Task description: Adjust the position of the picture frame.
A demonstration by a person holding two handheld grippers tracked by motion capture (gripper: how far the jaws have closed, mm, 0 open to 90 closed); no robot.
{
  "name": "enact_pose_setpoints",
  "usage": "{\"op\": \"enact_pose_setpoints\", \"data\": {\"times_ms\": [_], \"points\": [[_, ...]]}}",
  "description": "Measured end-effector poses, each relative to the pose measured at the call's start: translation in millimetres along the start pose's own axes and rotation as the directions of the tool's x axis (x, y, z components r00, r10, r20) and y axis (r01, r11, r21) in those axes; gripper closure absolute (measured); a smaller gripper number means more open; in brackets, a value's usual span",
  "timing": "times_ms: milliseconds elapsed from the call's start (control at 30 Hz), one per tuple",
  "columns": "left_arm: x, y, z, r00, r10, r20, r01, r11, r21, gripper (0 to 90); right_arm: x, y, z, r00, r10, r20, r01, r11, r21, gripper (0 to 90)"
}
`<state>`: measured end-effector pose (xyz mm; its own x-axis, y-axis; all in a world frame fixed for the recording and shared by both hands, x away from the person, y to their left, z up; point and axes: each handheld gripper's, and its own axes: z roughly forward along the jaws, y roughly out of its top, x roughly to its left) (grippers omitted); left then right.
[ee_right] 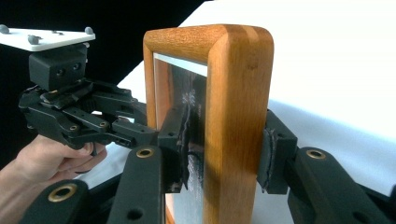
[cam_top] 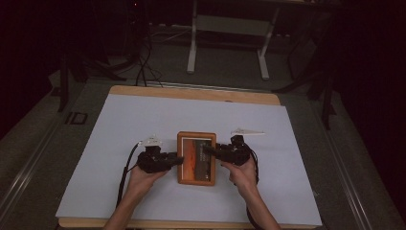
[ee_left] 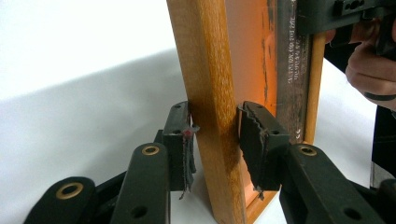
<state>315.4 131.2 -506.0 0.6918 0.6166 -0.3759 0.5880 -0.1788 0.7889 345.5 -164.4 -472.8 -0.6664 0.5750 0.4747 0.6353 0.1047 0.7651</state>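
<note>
A wooden picture frame (cam_top: 196, 158) with an orange and dark picture under glass lies between my two grippers on the white sheet (cam_top: 143, 120). My left gripper (cam_top: 179, 159) is shut on the frame's left rail; in the left gripper view its pads (ee_left: 180, 144) clamp the wooden frame (ee_left: 210, 70). My right gripper (cam_top: 207, 149) is shut on the right rail, its jaws on either side of the wooden frame (ee_right: 238, 70) in the right gripper view. I cannot tell whether the frame rests on the sheet or is raised.
The white sheet covers a wooden table whose far edge (cam_top: 191, 93) shows. Beyond it, on the dark floor, stand a desk's white legs (cam_top: 227, 48) and cables (cam_top: 143, 67). The sheet is bare to the left, right and far side of the frame.
</note>
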Motion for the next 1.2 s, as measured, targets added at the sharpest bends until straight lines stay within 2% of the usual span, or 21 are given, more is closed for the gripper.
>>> {"op": "enact_pose_setpoints", "data": {"times_ms": [333,533,867,1133,1200], "points": [[-5.5,3.8,9.2,0.9995,0.004,-0.032,-0.004,0.9999,0.014,64.4,-13.4,-1.8,2.7,0.9986,0.017,0.051,-0.020,0.998,0.066,50.9],[-5.5,3.9,11.3,0.9986,-0.010,-0.052,0.012,0.9997,0.022,63.1,-16.7,1.8,10.1,0.9975,0.013,0.069,-0.019,0.995,0.096,47.3],[-1.2,2.8,16.8,0.9968,-0.030,-0.074,0.033,0.9988,0.037,59.9,-24.5,7.0,23.4,0.9969,0.027,0.074,-0.037,0.990,0.135,42.6],[9.0,1.7,25.5,0.9930,-0.104,-0.057,0.106,0.9932,0.048,56.9,-35.6,4.4,35.4,0.9941,0.059,0.091,-0.073,0.985,0.154,37.8],[10.5,1.3,27.7,0.9921,-0.111,-0.059,0.114,0.9921,0.054,55.6,-38.7,3.4,39.2,0.9932,0.070,0.093,-0.084,0.984,0.157,36.7]]}}
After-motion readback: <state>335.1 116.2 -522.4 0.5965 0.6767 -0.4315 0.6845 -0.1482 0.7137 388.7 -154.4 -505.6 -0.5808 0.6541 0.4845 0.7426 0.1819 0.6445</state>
